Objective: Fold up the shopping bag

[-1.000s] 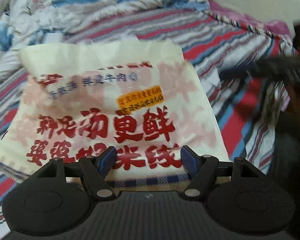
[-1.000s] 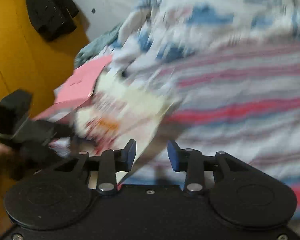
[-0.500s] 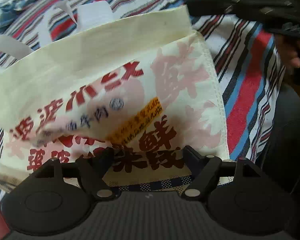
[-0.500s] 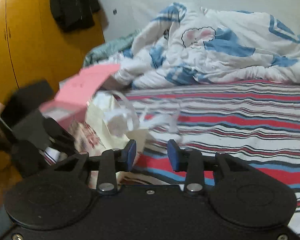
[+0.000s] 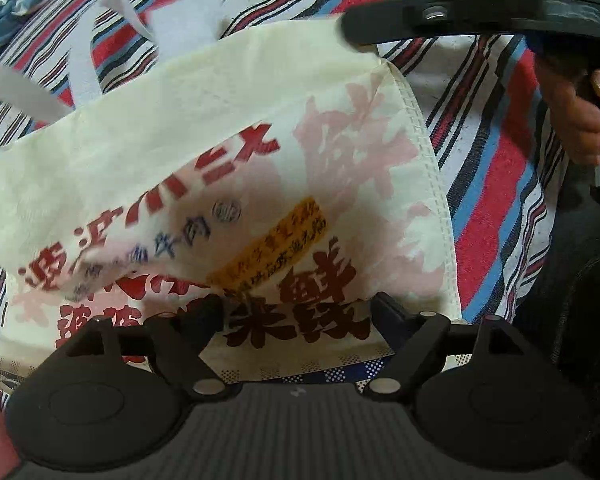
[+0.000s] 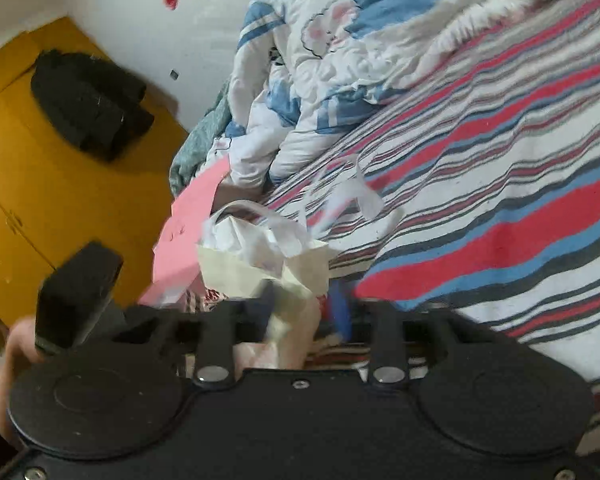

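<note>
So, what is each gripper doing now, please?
Left gripper: opening, wide, above the shopping bag, holding nothing.
Right gripper: closing on the bag's edge.

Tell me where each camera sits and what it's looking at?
Left wrist: on the left hand-held gripper, looking down on the shopping bag; its jaws are opening; a hand shows.
Right wrist: on the right hand-held gripper, facing across the striped bed sheet; its jaws are closing on the bag.
Both show bag and sheet.

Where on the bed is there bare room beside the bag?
Free: the striped sheet right of the shopping bag, up to the rumpled quilt. Crowded: the bag's corner under the right gripper, closing on it, and its white handles.
</note>
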Demonstrator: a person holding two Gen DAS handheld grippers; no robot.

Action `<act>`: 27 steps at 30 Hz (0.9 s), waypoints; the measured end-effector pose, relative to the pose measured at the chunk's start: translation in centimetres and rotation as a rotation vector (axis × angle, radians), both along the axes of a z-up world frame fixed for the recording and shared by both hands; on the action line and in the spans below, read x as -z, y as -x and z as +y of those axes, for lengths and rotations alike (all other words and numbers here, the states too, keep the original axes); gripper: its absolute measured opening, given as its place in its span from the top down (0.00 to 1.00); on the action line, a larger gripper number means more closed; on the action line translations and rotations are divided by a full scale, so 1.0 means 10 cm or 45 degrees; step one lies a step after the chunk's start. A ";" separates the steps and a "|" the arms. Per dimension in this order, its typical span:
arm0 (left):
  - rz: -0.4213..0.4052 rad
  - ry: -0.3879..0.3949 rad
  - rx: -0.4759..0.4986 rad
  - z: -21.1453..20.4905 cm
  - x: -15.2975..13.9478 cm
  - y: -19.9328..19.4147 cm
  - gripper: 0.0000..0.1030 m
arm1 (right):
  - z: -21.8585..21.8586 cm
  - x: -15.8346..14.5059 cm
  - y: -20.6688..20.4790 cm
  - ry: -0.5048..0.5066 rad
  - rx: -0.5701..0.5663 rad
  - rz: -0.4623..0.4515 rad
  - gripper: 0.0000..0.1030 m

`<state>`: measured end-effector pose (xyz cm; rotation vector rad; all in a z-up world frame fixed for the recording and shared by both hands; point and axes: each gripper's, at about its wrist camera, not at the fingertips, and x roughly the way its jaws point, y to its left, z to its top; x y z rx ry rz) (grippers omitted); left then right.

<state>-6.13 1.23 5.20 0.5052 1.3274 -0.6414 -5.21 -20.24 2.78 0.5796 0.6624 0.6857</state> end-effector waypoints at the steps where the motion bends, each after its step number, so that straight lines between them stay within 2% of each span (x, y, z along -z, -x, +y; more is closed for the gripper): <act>1: 0.000 -0.005 0.001 0.00 0.00 0.00 0.19 | 0.04 0.00 -0.01 0.035 0.001 0.001 0.93; 2: -0.003 -0.010 0.001 -0.01 0.00 0.00 0.18 | 0.08 0.00 -0.01 0.068 0.002 -0.014 0.96; 4: -0.018 -0.024 -0.002 0.00 0.02 0.00 0.08 | 0.09 -0.01 0.03 0.050 0.025 -0.023 0.98; 6: -0.025 -0.030 -0.008 0.00 0.03 -0.01 0.04 | 0.06 -0.01 0.09 0.036 0.072 -0.036 0.99; 10: -0.019 -0.034 -0.010 -0.01 0.03 -0.02 0.03 | -0.07 0.07 0.17 0.000 0.217 -0.025 1.00; 13: -0.004 -0.037 -0.007 -0.03 0.03 -0.05 0.03 | -0.30 0.11 0.16 -0.074 0.321 0.010 1.00; 16: 0.002 -0.063 0.004 -0.07 0.05 -0.05 0.01 | -0.56 -0.01 0.20 0.026 0.537 -0.078 1.00; 17: 0.003 -0.064 0.003 -0.08 0.05 -0.06 0.00 | -0.73 -0.04 0.19 -0.004 0.588 -0.070 1.00; 19: 0.006 -0.057 -0.001 -0.07 0.04 -0.08 0.00 | -0.97 -0.12 0.22 -0.008 0.589 -0.077 1.00; 21: 0.006 -0.046 -0.004 -0.07 0.02 -0.10 0.00 | -0.97 -0.23 0.32 0.096 0.506 -0.108 0.96; 22: 0.002 -0.040 -0.006 -0.06 0.01 -0.09 0.00 | -0.92 -0.24 0.38 0.124 0.450 -0.088 0.79; 23: -0.005 -0.031 -0.009 -0.06 0.00 -0.08 0.00 | -0.85 -0.21 0.42 0.125 0.399 -0.058 0.45; 24: -0.012 -0.021 -0.012 -0.03 -0.04 -0.10 0.00 | -0.77 -0.15 0.49 0.103 0.348 -0.029 0.34; 27: -0.049 0.023 -0.024 0.11 -0.02 0.05 0.00 | -0.46 0.08 0.61 -0.016 0.203 0.100 0.32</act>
